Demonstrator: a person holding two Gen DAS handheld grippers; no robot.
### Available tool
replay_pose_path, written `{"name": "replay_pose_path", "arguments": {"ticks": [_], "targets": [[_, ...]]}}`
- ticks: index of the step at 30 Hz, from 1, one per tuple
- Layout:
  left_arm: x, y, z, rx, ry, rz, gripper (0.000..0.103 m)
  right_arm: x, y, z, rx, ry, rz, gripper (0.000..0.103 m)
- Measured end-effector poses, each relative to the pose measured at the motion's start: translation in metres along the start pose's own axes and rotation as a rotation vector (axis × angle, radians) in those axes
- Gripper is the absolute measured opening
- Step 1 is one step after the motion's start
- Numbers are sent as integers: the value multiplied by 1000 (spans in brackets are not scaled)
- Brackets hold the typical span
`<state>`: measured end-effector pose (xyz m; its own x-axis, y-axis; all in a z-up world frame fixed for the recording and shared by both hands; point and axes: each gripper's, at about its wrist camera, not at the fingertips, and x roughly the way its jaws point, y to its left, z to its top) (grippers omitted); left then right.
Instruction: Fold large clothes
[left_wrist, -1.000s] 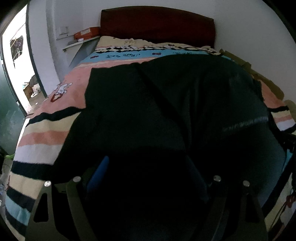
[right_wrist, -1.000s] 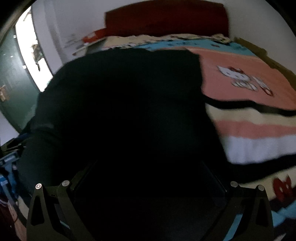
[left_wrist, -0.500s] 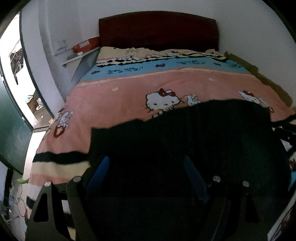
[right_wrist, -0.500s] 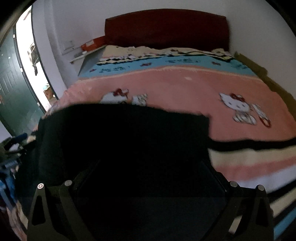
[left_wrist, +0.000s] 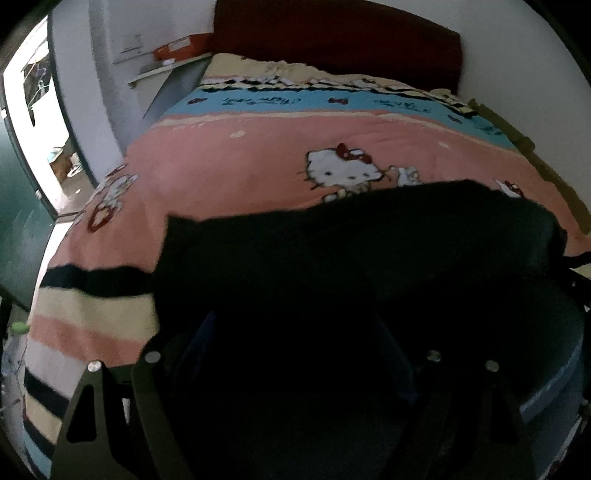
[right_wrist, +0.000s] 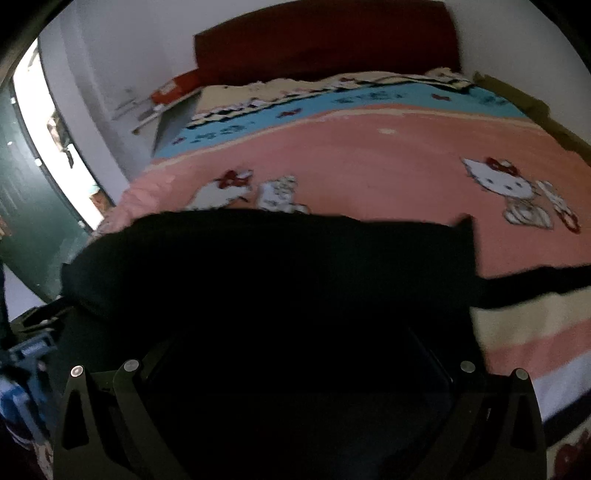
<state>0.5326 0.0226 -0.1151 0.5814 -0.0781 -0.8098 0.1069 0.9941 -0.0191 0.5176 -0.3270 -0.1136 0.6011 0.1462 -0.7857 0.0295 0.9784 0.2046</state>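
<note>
A large black garment (left_wrist: 369, 240) (right_wrist: 277, 258) lies across the near part of the bed, its far edge just below the cartoon cats on the pink blanket (left_wrist: 240, 166) (right_wrist: 369, 155). My left gripper (left_wrist: 295, 325) hangs over the garment's near part. Its blue fingers (left_wrist: 201, 332) stand wide apart, with dark cloth filling the space between them. My right gripper (right_wrist: 295, 332) is over the same garment further right, and its dark fingers are also spread wide. Both sets of fingertips are lost in the darkness of the cloth.
The bed runs back to a dark red headboard (left_wrist: 332, 40) against a white wall. An orange box (left_wrist: 177, 46) sits on a shelf at the back left. A bright doorway (left_wrist: 37, 110) and a green door are on the left. Striped blanket hangs off the near edges.
One second ago the black garment filled both views up to the blue stripe. Its far edge now sits much lower, and the pink blanket with the cats is uncovered. The finger spacing is unchanged.
</note>
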Motion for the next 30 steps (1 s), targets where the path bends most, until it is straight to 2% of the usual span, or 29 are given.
{"name": "replay_pose_path", "arguments": {"ticks": [2, 4, 6, 9, 12, 14, 20, 27, 30], "targets": [[-14, 4, -10, -5, -19, 38, 84, -5, -15, -8, 22, 15, -64, 101], [-38, 1, -24, 26, -85, 69, 84, -16, -26, -18, 55, 31, -104, 101], [-61, -4, -42, 39, -139, 63, 84, -32, -27, -28, 78, 12, -55, 101], [-79, -9, -66, 25, -171, 32, 84, -56, -11, -43, 45, -29, 5, 102], [-79, -12, -88, 36, -165, 30, 84, -71, 4, -65, 18, -37, 61, 102], [-77, -13, -100, 36, -186, 40, 84, -73, 6, -80, 8, -28, 63, 102], [-79, -13, -118, 60, -212, 80, 84, -71, -18, -100, 13, -8, -13, 102], [-79, -8, -124, 70, -213, 92, 84, -74, -54, -112, 75, 29, -112, 102], [-81, -6, -127, 74, -215, 99, 84, -82, -58, -114, 89, 15, -135, 102]]}}
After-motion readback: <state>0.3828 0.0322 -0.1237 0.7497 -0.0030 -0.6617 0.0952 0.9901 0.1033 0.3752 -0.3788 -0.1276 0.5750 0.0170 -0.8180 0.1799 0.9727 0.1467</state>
